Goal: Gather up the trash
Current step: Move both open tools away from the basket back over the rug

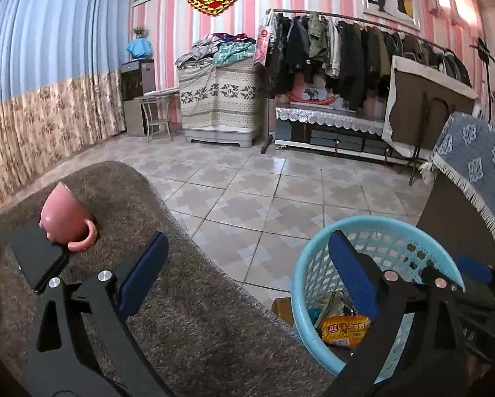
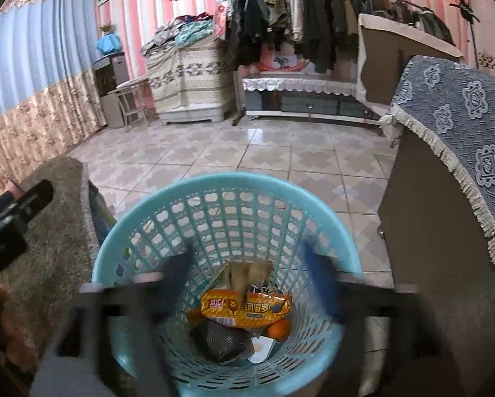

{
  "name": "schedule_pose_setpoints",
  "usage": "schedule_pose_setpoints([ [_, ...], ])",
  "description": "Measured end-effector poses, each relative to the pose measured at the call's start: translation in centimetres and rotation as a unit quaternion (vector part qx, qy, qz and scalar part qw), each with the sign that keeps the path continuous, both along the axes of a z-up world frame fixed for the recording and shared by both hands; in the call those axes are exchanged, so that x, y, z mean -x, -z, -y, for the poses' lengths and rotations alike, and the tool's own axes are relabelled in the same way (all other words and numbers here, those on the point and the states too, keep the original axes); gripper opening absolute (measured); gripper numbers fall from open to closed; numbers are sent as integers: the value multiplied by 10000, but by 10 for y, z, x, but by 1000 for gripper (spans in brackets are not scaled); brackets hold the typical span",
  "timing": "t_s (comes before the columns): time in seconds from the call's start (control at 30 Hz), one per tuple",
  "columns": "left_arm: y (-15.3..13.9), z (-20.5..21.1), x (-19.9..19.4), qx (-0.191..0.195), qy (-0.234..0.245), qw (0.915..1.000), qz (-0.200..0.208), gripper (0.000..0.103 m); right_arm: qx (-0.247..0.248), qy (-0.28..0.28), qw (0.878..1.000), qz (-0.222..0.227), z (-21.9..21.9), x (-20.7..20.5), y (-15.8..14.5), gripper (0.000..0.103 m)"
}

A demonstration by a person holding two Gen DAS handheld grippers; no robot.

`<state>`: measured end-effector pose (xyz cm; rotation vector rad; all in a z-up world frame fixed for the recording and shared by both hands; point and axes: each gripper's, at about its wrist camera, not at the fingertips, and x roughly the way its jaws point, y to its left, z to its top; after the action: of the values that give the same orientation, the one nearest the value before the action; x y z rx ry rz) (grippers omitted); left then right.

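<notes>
Right tool (image 2: 247, 284) released, empty, over bin (image 2: 148, 205) for drop; wrapper (image 2: 244, 309) inside. Left tool (image 1: 247, 271) released above worktop (image 1: 181, 314).

The left wrist view looks from low above the shaggy grey counter (image 1: 194, 314) toward the clothes rack (image 1: 363, 49). The right wrist view looks steeply down, close over the blue basket (image 2: 148, 205). Both views share this basket (image 1: 310, 254), the tiled floor (image 1: 264, 192) and the far wall.
</notes>
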<state>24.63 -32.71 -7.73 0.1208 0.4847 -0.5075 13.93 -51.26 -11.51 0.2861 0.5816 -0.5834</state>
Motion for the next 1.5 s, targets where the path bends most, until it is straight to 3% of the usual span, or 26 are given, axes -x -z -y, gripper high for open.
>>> schedule_pose_setpoints([
  [0.17, -2, -7, -4, 33, -94, 10000, -1, 94, 23, 64, 10000, 59, -4, 2, -3, 94],
  [0.53, -20, -44, 5, 294, -425, 9987, 49, 97, 137, 116, 9997, 175, -14, 4, -15, 97],
  [0.67, -23, -64, 10, 227, -609, 9979, 79, 97, 257, 53, 9994, 238, -25, 5, -23, 97],
  [1.2, -43, -209, 17, 65, -1784, 9837, 226, 97, 441, -600, 9968, 291, -94, -17, -43, 98],
  [1.5, -38, -292, 26, -94, -2366, 9714, 183, 97, 654, -1431, 9873, 225, -172, -44, -53, 98],
])
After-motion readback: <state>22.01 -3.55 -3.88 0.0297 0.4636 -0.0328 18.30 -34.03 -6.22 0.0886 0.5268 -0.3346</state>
